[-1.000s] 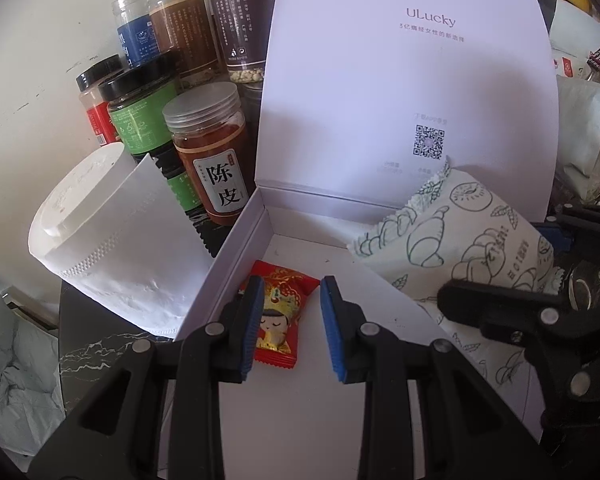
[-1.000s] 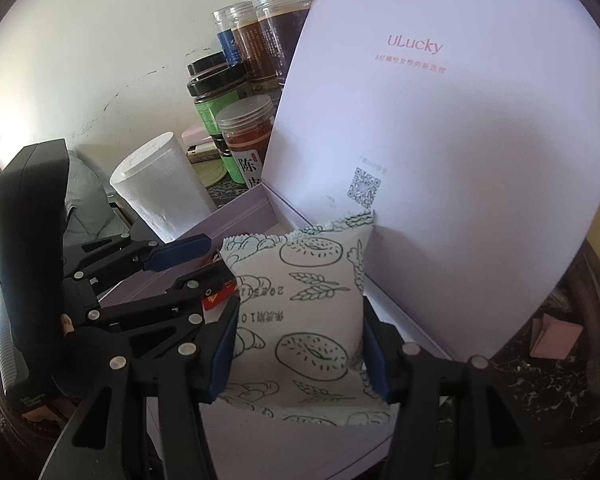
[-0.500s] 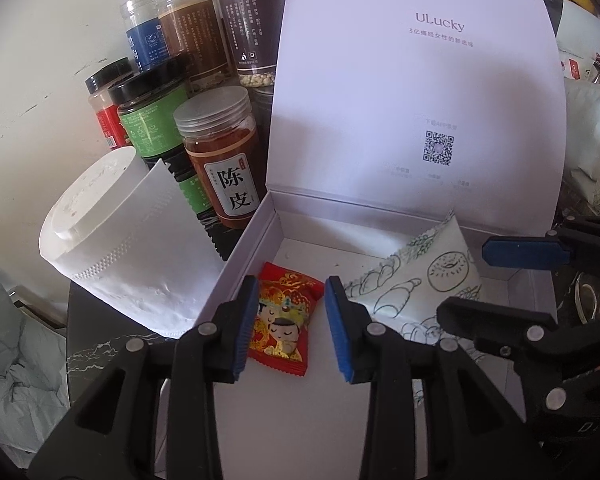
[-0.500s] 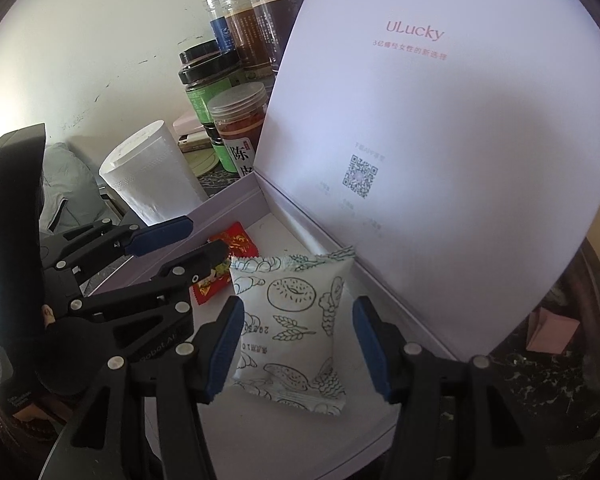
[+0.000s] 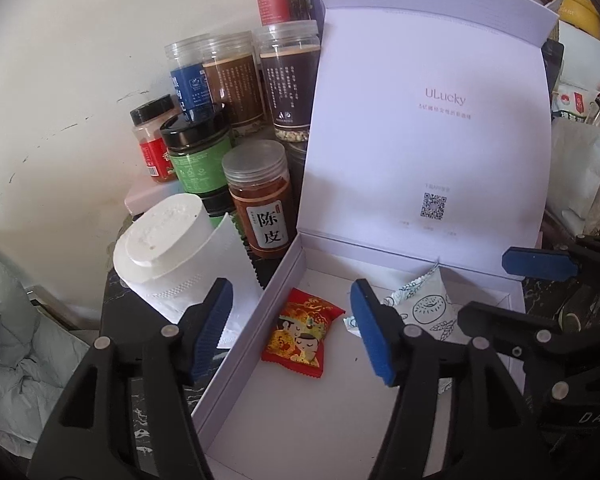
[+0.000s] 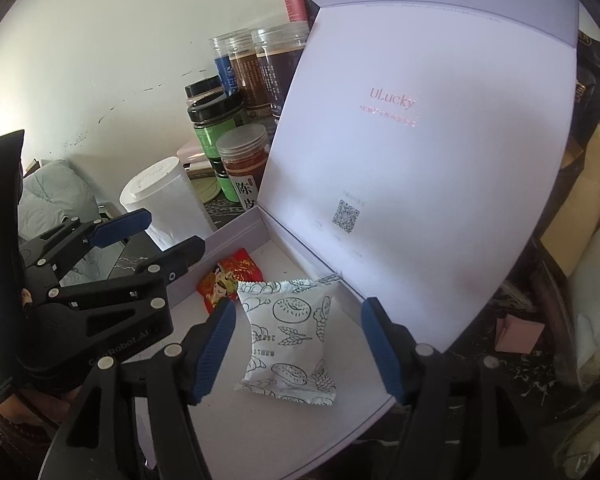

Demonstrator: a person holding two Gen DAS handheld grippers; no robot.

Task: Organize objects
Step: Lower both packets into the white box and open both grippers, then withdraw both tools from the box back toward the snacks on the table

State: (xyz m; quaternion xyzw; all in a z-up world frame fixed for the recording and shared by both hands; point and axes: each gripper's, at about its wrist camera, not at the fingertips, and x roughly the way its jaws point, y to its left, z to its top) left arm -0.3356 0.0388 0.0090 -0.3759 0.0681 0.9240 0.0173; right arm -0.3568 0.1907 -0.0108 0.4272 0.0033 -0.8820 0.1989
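A matt white cardboard box point(image 5: 256, 376) with a smooth raised lid point(image 5: 424, 128) holds a glossy red foil snack packet point(image 5: 300, 334) and a white crinkle-edged packet point(image 6: 290, 336) with a soft sheen. Beside the box stands a soft embossed paper tissue roll point(image 5: 172, 252). Behind it are clear plastic jars point(image 5: 260, 196) with ribbed lids and paper labels. Both grippers are matt black plastic with ridged blue pads point(image 5: 370, 338), studded with shiny metal screws. The wall point(image 5: 68, 72) is rough, scuffed plaster.
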